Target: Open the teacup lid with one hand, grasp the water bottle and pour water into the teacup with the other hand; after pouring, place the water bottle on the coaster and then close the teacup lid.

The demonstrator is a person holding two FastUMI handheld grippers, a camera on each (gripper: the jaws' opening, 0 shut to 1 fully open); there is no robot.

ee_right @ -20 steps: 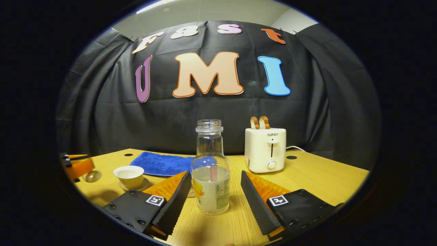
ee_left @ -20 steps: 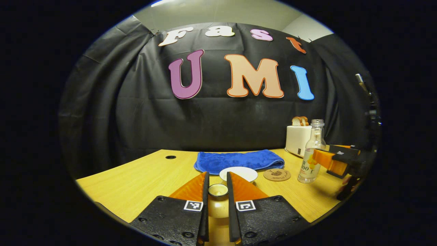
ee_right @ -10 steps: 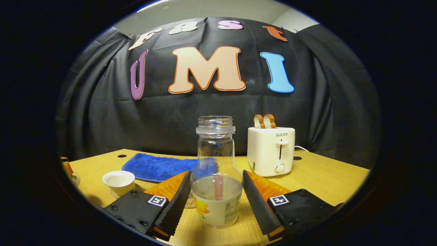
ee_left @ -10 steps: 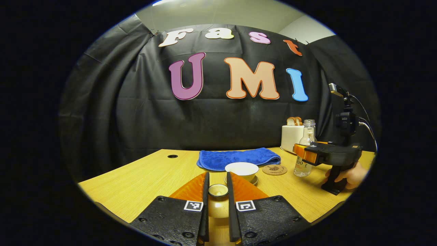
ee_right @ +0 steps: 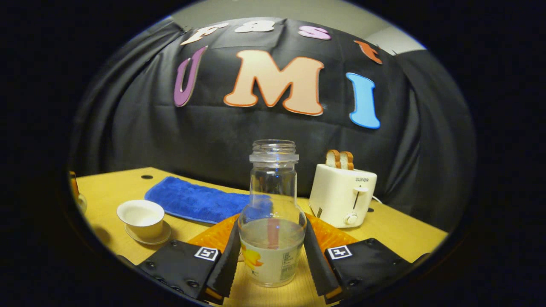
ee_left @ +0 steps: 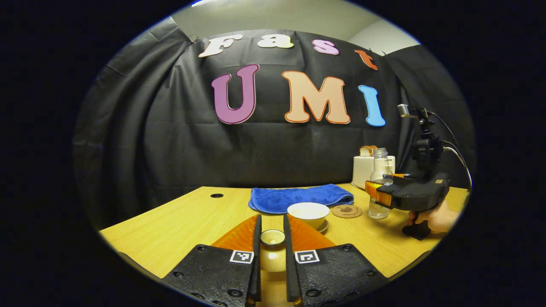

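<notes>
Low in the middle of the right gripper view, the right gripper (ee_right: pixel 271 260) has both fingers pressed against the fat lower part of the water bottle (ee_right: pixel 271 221). It is one clear bottle, open at the top, standing on the table (ee_right: pixel 409 232), and partly full. It looks like glass, so it is probably hard, smooth and a bit heavy, and it could slip or break. Holding it low on the wide part, as now, seems the safest place.

At the bottom of the left gripper view, the left gripper (ee_left: pixel 273 243) is nearly closed and pinches the small knob of the teacup lid (ee_left: pixel 273 251). The lid is likely light but easy to chip.

One open teacup (ee_left: pixel 308 213) sits on its saucer just past that gripper, a little right of the middle. One round coaster (ee_left: pixel 347 211) lies to its right, between the cup and the bottle. One blue towel (ee_left: pixel 300 198) lies behind them, and one toaster (ee_right: pixel 343 194) holds two slices of bread.
</notes>
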